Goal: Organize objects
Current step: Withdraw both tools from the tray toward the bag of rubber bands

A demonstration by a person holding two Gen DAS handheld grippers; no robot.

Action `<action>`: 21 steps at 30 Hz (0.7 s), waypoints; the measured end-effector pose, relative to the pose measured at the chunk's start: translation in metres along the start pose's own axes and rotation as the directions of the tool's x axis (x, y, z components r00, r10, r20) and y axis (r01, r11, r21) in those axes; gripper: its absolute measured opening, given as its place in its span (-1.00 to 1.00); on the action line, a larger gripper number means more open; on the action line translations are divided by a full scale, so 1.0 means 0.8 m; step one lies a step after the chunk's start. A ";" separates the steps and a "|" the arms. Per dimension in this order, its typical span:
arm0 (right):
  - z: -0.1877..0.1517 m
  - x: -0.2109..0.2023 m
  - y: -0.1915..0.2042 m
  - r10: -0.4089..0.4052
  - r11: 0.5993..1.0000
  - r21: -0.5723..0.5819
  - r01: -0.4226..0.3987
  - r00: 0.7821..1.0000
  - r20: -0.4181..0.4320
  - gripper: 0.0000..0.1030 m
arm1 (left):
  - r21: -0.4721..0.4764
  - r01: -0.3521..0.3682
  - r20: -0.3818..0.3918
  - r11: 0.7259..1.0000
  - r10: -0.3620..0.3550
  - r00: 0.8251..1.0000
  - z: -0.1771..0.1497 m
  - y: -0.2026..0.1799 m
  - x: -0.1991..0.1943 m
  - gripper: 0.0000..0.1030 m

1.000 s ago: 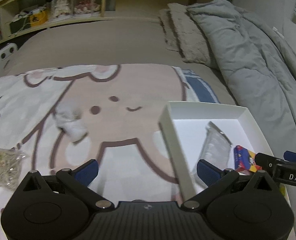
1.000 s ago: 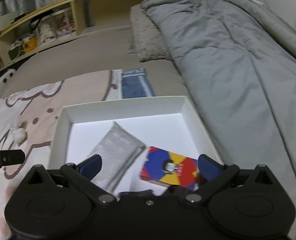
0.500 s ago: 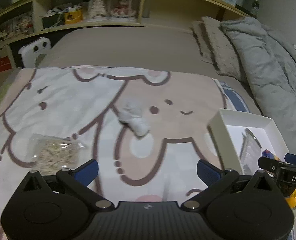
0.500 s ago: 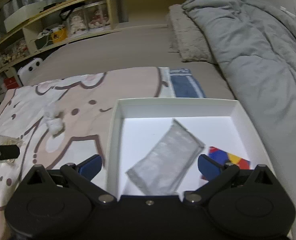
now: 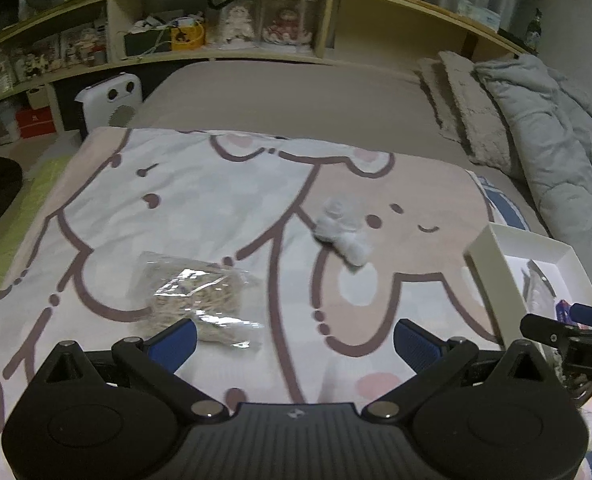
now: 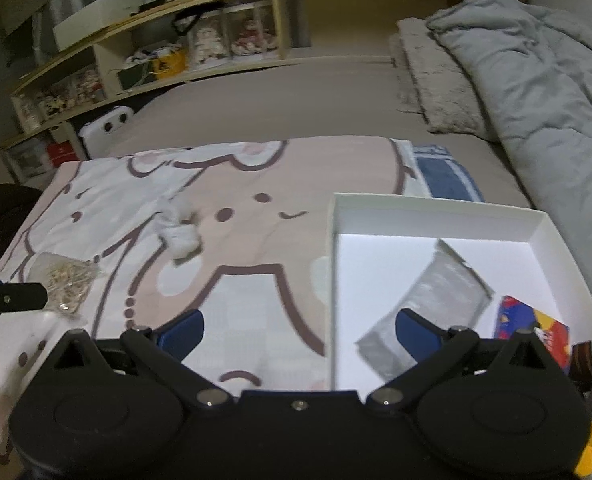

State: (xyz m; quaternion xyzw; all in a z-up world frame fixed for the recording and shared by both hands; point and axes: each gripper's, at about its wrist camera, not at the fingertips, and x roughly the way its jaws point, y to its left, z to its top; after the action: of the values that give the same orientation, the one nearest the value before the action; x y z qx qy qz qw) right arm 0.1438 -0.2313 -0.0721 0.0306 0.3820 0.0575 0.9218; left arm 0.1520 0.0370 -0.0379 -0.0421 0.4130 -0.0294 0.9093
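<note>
Blue-padded left gripper (image 5: 293,334) stands spread wide, empty, above the cartoon blanket (image 5: 215,200). Right gripper (image 6: 299,330), likewise released, straddles the near-left wall of the white box (image 6: 436,206). Inside the box: one grey pouch (image 6: 428,304), one colourful card pack (image 6: 536,330), partly hidden. Left of the box: one white wad (image 5: 342,232), blurred; farther left, one clear bag (image 5: 199,294), contents indistinct.

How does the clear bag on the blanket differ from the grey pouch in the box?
The bag is transparent and bulges with pale loose bits; the pouch is opaque grey and flat. The bag lies on the blanket; the pouch lies inside the white box. Neither is held.
</note>
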 end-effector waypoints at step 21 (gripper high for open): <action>-0.034 0.023 0.075 0.053 0.996 -0.076 -0.042 0.987 0.150 1.00 | -0.189 -0.014 0.108 0.982 0.035 0.994 -0.039 0.083 0.061 1.00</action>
State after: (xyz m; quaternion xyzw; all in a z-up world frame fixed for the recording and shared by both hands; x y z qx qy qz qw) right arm 0.1323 -0.1689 -0.0983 0.0105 0.3078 0.0906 0.9471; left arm 0.1617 0.0974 -0.1021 -0.1244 0.3634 0.0234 0.9230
